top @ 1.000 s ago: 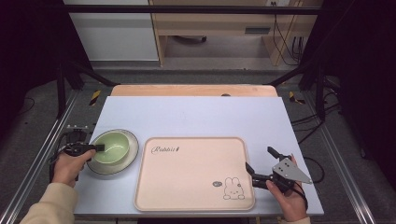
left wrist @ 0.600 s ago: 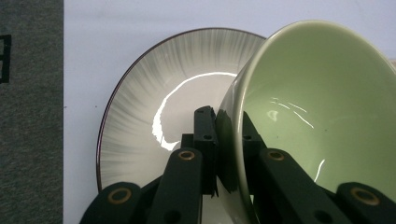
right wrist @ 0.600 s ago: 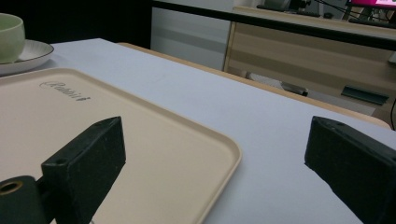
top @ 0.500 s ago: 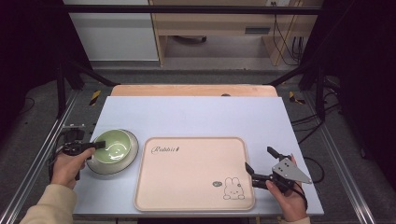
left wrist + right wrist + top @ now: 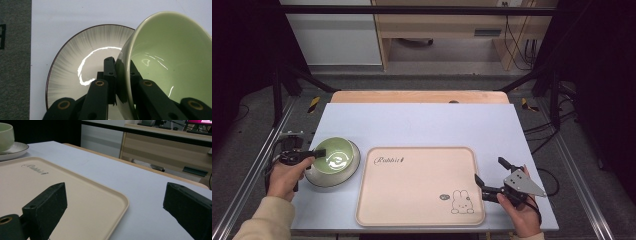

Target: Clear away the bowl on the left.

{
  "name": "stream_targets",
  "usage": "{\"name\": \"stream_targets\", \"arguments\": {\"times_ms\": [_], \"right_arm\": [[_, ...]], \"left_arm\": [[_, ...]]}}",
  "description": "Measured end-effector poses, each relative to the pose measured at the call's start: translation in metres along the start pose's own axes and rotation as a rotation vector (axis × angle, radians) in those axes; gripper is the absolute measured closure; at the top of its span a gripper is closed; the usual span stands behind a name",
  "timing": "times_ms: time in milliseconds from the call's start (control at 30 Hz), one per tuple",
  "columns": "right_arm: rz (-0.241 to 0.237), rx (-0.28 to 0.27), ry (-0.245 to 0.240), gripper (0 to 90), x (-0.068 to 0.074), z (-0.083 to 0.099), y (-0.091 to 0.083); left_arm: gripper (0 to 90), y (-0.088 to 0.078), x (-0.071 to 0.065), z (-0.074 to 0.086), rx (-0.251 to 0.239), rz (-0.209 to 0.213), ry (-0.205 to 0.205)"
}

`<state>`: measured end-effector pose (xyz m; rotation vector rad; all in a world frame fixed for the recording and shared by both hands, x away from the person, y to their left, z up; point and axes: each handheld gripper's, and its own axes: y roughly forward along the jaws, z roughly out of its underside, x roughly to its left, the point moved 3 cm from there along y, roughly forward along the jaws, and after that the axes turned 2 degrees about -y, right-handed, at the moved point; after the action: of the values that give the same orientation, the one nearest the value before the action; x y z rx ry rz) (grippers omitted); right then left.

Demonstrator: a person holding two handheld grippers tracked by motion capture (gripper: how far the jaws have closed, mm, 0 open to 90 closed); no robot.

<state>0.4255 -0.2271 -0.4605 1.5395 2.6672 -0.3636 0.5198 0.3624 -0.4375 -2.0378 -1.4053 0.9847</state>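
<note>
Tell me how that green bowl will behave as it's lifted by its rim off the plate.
The green bowl looks like glazed ceramic, so probably stiff and breakable if dropped. Its glossy surface may be slippery between the left gripper jaws, which pinch only one side of the rim. Held that way it already tilts above the plate, so it will likely keep sagging on the far side.

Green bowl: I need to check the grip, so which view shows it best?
The left gripper view: the left gripper pinches the green bowl rim. The high view shows it small; the right gripper view shows an edge.
</note>
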Motion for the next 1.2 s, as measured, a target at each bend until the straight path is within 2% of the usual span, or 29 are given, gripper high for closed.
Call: {"name": "stream_targets", "arguments": {"times_ms": [1200], "right_arm": [[0.000,0.001,0.001,5.3,0.000,0.000,0.000]], "left_arm": [[83.2,-0.006,-0.014,-0.008,-0.012,0.016,0.031]]}}
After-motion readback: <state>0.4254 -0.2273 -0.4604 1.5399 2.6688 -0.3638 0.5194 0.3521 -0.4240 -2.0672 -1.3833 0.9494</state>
